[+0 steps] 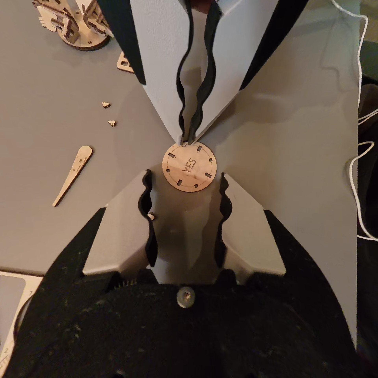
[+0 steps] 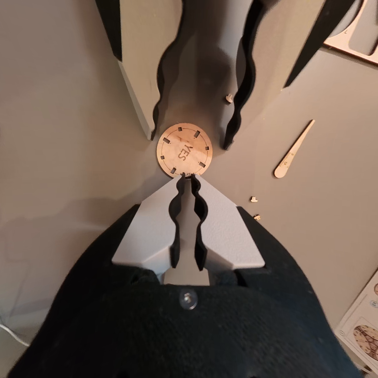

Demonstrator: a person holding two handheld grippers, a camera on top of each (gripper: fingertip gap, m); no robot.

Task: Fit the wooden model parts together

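Two grippers over grey tabletop (image 1: 61, 92), tip to tip. Right gripper (image 2: 187, 177) jaws nearly closed, pinching tiny wooden peg (image 2: 188, 174) at rim slot of round wooden disc (image 2: 184, 151). Left gripper (image 1: 185, 173) jaws wide, straddling disc's far side, not touching. Wooden pointer (image 1: 71, 174), two small pegs (image 1: 106, 104) left of left jaws.

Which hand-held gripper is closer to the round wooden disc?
Right. The right hand-held gripper has its nearly closed tips at the round wooden disc edge; the left hand-held gripper sits open, fingertips flanking it without touching.
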